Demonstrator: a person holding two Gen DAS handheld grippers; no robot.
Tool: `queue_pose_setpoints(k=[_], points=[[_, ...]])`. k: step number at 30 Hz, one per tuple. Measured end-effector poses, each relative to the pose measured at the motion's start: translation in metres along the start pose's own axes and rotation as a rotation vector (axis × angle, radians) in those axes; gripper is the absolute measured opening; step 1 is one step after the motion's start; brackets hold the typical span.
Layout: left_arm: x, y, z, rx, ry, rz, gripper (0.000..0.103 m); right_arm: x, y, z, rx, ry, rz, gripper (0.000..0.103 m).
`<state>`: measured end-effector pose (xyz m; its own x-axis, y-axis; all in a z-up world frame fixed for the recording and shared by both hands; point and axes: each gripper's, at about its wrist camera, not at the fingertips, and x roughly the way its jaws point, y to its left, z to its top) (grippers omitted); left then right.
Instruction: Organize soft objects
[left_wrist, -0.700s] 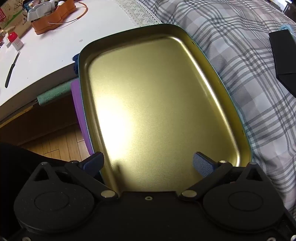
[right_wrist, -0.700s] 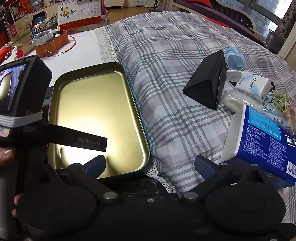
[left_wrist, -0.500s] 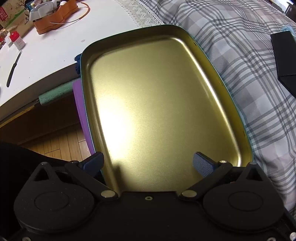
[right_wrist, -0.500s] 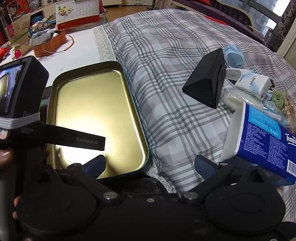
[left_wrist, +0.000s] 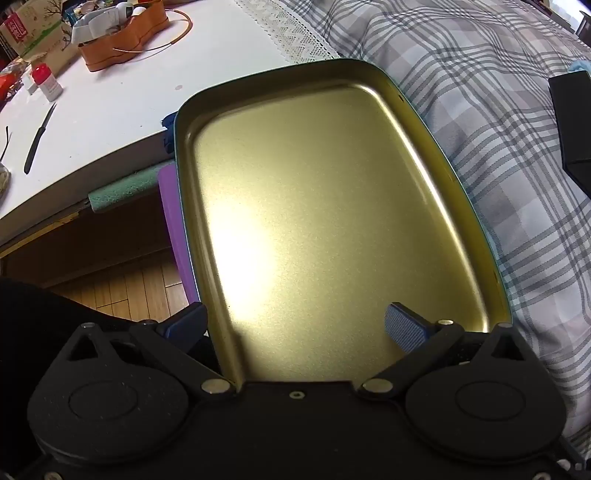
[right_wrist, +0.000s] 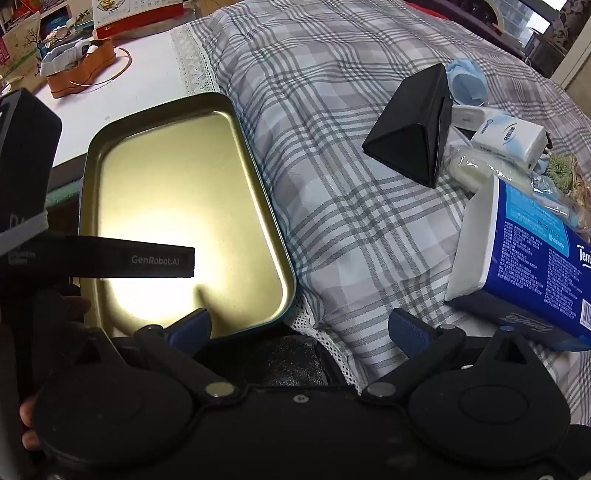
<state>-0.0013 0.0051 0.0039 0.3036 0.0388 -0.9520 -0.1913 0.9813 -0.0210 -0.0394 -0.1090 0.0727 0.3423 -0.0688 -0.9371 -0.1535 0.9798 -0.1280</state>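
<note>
Left wrist view first: the left gripper (left_wrist: 297, 326) has its blue-padded fingers spread wide with nothing between them, hovering over the near end of the shallow gold-coloured metal tray (left_wrist: 439, 147), whose near rim runs between the two fingers. That tray lies on the grey plaid quilt (left_wrist: 509, 122), along the quilt's left edge, with a white table (left_wrist: 122, 99) beyond holding an orange leather box (left_wrist: 122, 40).

Right wrist view: the right gripper (right_wrist: 301, 325) is likewise spread apart and holds nothing; the tray's (right_wrist: 258, 177) near right corner sits just ahead of its left finger. Just beside its right finger, on the quilt (right_wrist: 332, 155), lies the blue-and-white pack of tissues (right_wrist: 524, 254). Farther back stands a black triangular case (right_wrist: 413, 136), with a clear-wrapped whitish soft bundle (right_wrist: 476, 166) behind it, then a small white tissue packet (right_wrist: 509, 136) and a pale blue face mask (right_wrist: 467, 83) at the far right.
</note>
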Motion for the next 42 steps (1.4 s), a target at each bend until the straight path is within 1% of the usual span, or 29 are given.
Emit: queue_pose_setpoints(k=[9,17,29,42], points=[[0.0022,-0.0018,0.0006,0.01,0.008,-0.003,0.099,0.0037,-0.0004,0.0026,0.015,0.015,-0.002,0.102],[0.0027,0.0008,-0.0011,-0.008,0.005,-0.001,0.099,0.0037,0.0008,0.0033,0.014,0.016,-0.005,0.102],[0.003,0.0002,-0.0031,-0.008,0.008,0.003,0.099,0.0034,0.0005,0.0033,0.019,0.022,-0.003,0.102],[0.0036,0.0021,-0.0009,-0.012,0.014,-0.009,0.099,0.0067,0.002,0.0004,0.021,0.033,-0.008,0.102]])
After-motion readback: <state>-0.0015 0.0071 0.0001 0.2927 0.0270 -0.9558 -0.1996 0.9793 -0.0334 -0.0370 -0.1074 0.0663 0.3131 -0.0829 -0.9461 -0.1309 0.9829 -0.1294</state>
